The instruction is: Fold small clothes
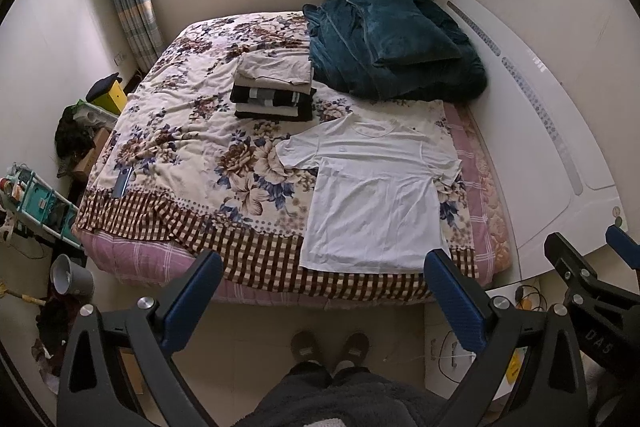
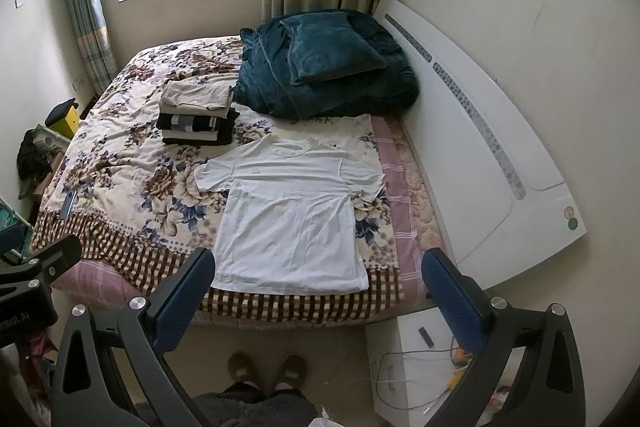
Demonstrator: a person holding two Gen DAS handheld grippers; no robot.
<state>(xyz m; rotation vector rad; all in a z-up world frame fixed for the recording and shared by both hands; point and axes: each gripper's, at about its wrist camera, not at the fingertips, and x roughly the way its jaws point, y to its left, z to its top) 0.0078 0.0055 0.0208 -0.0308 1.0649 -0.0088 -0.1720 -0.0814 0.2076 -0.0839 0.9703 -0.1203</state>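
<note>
The white tee (image 2: 292,215) is lying flat on the bed (image 2: 120,163), looking light and limp; both tongs, left (image 1: 324,291) and right (image 2: 320,287), are hanging spread and empty; a sleeve edge is probably offering the best pinch.

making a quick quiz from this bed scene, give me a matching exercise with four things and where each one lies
Things:
1. white t-shirt
2. stack of folded clothes
3. teal pillow
4. slippers

Places:
a. on the floor at the foot of the bed
b. on top of the dark teal blanket
c. spread flat near the bed's front edge
d. mid-bed, left of the blanket

Pairs: 1-c, 2-d, 3-b, 4-a
</note>
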